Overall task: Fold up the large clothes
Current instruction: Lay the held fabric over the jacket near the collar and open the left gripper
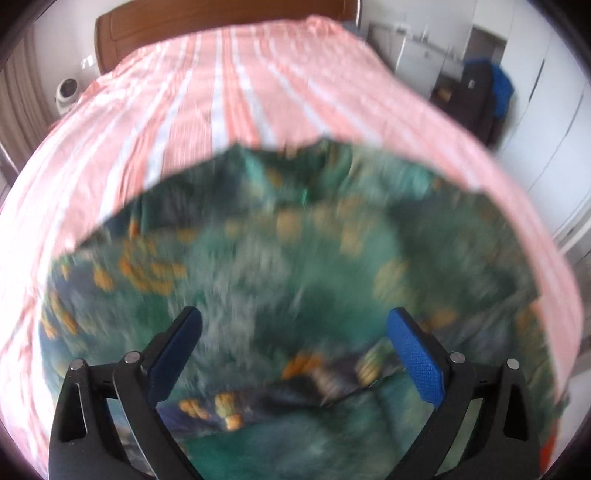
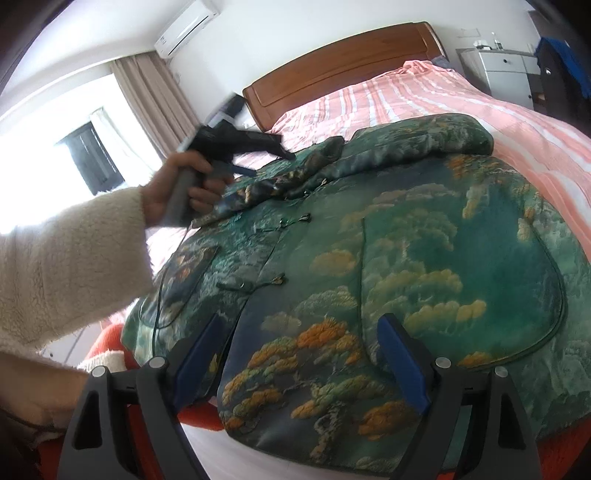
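The green patterned jacket (image 2: 388, 240) lies spread on the pink striped bed (image 2: 517, 122); the right gripper (image 2: 301, 363) hangs over its near hem, fingers wide apart and empty; at ten o'clock the left gripper (image 2: 266, 155) hovers by the collar (image 2: 295, 177), its fingers likewise apart; a wooden headboard (image 2: 340, 62) stands at twelve, a white cabinet (image 2: 506, 74) at two.

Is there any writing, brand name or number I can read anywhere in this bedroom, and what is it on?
None can be read.
Air conditioner: any marking on its front is too small to make out.
Green patterned jacket: only woven trees and clouds, no lettering.
Pink striped bedspread: stripes only.
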A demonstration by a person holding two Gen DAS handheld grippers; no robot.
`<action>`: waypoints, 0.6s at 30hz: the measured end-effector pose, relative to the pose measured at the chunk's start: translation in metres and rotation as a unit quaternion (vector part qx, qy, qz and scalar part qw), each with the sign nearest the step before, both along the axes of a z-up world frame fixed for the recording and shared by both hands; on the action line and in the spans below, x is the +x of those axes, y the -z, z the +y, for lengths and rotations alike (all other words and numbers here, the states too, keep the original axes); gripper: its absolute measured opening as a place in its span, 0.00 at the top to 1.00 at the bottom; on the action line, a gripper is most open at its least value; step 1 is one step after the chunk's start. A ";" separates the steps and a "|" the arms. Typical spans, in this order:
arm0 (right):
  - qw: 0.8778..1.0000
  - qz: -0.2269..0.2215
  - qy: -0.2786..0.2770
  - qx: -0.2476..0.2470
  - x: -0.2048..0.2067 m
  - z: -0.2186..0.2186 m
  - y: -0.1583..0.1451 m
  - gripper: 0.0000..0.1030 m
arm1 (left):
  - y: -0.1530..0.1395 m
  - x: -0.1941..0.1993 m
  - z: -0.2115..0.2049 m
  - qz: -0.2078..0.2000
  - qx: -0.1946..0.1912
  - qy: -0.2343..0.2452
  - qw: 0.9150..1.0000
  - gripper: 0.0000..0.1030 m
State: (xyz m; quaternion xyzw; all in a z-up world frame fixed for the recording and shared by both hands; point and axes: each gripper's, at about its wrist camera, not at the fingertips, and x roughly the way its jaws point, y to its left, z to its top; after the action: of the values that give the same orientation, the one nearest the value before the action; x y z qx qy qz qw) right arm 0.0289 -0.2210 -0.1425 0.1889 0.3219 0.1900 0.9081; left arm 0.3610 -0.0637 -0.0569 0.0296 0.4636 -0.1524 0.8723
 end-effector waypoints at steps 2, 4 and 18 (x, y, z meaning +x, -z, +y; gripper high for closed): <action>1.000 0.005 0.001 0.003 0.003 -0.001 0.002 0.17 | -0.011 0.008 -0.005 -0.015 -0.011 -0.003 1.000 0.02; 1.000 0.009 0.000 0.002 0.004 0.001 0.003 0.17 | -0.010 0.019 -0.013 -0.022 -0.003 -0.013 1.000 0.02; 1.000 0.001 0.001 0.008 0.000 -0.005 0.000 0.17 | 0.022 -0.010 0.001 -0.016 0.048 -0.032 0.998 0.02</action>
State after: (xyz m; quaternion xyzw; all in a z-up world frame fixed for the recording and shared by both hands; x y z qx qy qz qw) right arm 0.0290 -0.2257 -0.1424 0.1963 0.3212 0.1915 0.9064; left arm 0.3506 -0.0625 -0.0792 0.0591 0.4570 -0.1009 0.8817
